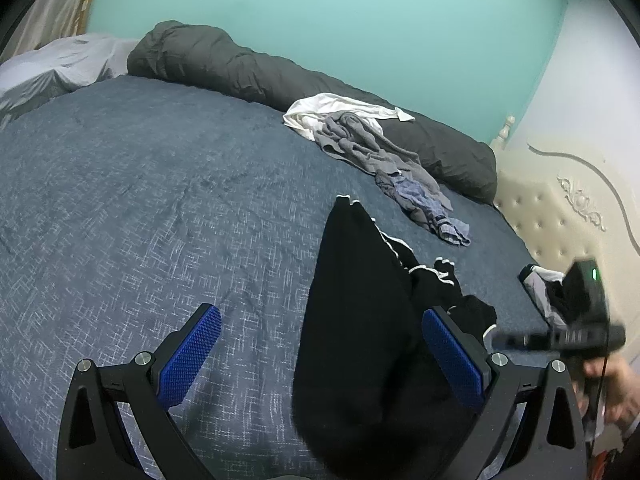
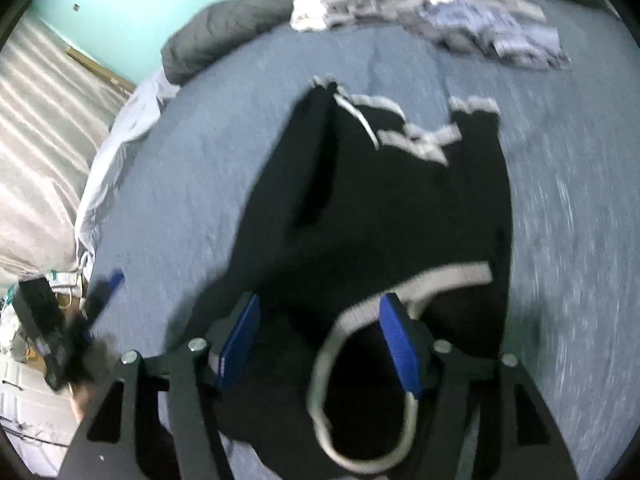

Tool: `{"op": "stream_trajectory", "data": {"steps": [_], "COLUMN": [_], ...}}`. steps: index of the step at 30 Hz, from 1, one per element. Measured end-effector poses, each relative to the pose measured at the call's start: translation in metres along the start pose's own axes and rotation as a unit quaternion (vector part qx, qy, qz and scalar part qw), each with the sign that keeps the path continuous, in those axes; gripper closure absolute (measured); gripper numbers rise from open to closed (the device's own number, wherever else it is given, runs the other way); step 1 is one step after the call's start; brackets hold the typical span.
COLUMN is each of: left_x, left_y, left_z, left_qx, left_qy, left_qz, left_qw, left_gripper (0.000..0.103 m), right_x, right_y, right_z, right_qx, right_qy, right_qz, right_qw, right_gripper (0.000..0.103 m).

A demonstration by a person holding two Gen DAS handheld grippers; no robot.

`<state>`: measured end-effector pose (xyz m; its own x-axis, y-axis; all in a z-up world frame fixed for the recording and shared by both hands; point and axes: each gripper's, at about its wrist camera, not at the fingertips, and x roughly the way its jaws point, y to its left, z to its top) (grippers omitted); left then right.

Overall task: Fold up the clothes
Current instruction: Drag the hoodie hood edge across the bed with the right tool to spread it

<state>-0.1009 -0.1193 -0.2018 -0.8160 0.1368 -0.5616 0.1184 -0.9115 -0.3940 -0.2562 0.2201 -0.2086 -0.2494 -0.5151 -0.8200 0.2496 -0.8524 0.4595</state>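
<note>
A black garment with white trim (image 1: pixel 360 300) lies on the blue-grey bed cover (image 1: pixel 140 200). My left gripper (image 1: pixel 322 360) is open just above the cover; the black cloth lies between its blue pads, close to the right one. In the blurred right wrist view my right gripper (image 2: pixel 320 342) is open over the same black garment (image 2: pixel 380 200). Its pads stand on either side of the white-edged neckline (image 2: pixel 360 312) without pressing on it. A hand (image 1: pixel 616 384) holding the right tool shows at the left wrist view's right edge.
A crumpled pile of white, grey and blue clothes (image 1: pixel 360 140) lies at the far side of the bed, against a rolled dark grey duvet (image 1: pixel 240 64). A cream tufted headboard (image 1: pixel 560 208) stands on the right, with another black and grey garment (image 1: pixel 540 284) before it.
</note>
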Motion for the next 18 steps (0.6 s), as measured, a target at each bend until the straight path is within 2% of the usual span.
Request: {"op": "stream_trajectory", "data": {"steps": [4,6,8,9,11,12,14,18], "left_x": [-0.002,-0.003,-0.004,-0.004,-0.004,-0.004,-0.003,-0.004], "left_y": [0.000,0.000,0.001,0.002,0.005,0.007,0.013,0.024], "left_z": [0.000,-0.001,-0.001,-0.002,-0.003,-0.003,-0.003,-0.001], "left_qx": [0.000,0.001,-0.001,-0.002,-0.004,-0.004,-0.008,-0.024], "left_qy": [0.000,-0.001,-0.002,-0.002,-0.001,-0.001,0.001,-0.002], "left_qz": [-0.001,-0.001,0.001,0.002,0.006,0.009,0.015,0.016], "left_qw": [1.0000,1.0000,1.0000,1.0000,1.0000,0.9999,0.9999,0.9996], "left_gripper": [0.000,0.000,0.000,0.001,0.000,0.000,0.001,0.000], "right_x": [-0.001,0.001,0.006,0.009,0.013,0.014,0.015,0.008], "right_y": [-0.007,0.003,0.017,0.024,0.035,0.040,0.047,0.064], "right_z": [-0.020,-0.026,-0.030,-0.032,-0.033,-0.031,-0.027,-0.006], "right_qx": [-0.005,-0.034,-0.067,-0.076,-0.087,-0.095,-0.107,-0.111], "right_qy": [0.017,0.025,0.035,0.040,0.040,0.037,0.027,-0.016], "right_qz": [0.020,0.019,0.017,0.022,0.019,0.013,0.007,0.026], "right_qw": [1.000,0.999,0.997,0.996,0.995,0.995,0.994,0.993], "right_gripper": [0.039,0.041,0.055,0.065,0.072,0.079,0.082,0.090]}}
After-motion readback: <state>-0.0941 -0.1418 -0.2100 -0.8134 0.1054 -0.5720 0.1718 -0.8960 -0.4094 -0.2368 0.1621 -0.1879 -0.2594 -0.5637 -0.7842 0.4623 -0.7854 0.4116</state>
